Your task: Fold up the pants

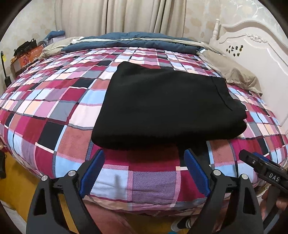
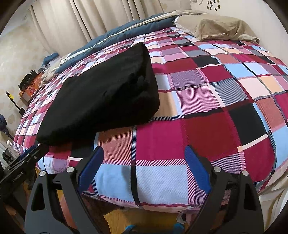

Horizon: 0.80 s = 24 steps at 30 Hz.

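Pants [image 1: 167, 106], black and folded into a thick rectangular stack, lie flat on the checked bedspread [image 1: 54, 111] near the bed's front edge. A beige pillow [image 1: 232, 72] sits beyond them by the white headboard [image 1: 261, 46], and a blue quilt [image 1: 135, 43] is bunched along the far side before the curtains [image 1: 117, 16]. Left tool [image 1: 144, 154] hangs just short of the stack's near edge, blue pads spread wide with nothing between them. Right tool [image 2: 144, 151] is likewise spread and empty over bare bedspread, the pants lying off to its left. How many layers the stack has is hard to tell, as the cloth is so dark.
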Each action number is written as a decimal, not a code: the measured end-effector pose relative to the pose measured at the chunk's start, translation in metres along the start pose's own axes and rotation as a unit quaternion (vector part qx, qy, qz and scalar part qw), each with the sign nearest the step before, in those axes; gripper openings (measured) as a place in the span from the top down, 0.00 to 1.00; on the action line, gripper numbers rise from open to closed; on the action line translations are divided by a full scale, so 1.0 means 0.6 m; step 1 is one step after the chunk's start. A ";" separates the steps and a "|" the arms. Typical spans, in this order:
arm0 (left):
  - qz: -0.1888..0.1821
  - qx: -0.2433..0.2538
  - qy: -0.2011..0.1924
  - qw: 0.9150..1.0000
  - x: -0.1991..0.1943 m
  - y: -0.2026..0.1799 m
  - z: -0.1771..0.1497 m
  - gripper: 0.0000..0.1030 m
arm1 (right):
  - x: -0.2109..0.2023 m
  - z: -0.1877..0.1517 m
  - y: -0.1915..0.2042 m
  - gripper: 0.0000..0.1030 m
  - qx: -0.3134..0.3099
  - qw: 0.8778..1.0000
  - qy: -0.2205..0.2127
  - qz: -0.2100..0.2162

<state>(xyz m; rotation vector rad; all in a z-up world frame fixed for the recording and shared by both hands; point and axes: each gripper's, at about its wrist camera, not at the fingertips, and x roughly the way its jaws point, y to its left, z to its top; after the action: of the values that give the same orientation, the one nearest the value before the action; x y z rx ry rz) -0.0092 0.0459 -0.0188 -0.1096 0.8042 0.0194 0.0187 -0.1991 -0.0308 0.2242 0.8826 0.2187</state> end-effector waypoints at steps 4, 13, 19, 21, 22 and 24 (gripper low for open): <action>0.003 0.001 -0.008 1.000 -0.005 -0.001 0.005 0.15 | 0.000 0.000 0.001 0.12 -0.001 1.000 0.001 0.001; 0.005 -0.014 -0.015 1.000 -0.012 0.005 0.033 0.11 | 0.001 -0.001 0.006 0.12 -0.001 1.000 0.005 0.003; 0.015 0.007 -0.066 0.998 -0.002 0.045 0.121 0.11 | -0.004 0.034 0.003 0.12 0.002 0.999 0.010 0.030; 0.044 0.010 -0.083 0.996 0.030 0.088 0.173 0.11 | -0.008 0.082 -0.006 0.12 0.001 0.999 -0.003 0.037; 0.058 0.012 -0.080 0.995 0.060 0.118 0.205 0.11 | -0.007 0.103 -0.012 0.11 0.003 0.999 -0.011 0.038; 0.082 0.004 -0.067 0.994 0.115 0.170 0.250 0.11 | 0.003 0.169 -0.030 0.08 0.012 0.999 -0.033 0.031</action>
<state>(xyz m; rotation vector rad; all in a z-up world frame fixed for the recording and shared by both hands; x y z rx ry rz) 0.1404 0.1613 0.0256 -0.0330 0.6779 0.1768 0.1008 -0.2264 0.0253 0.2801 0.8137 0.2563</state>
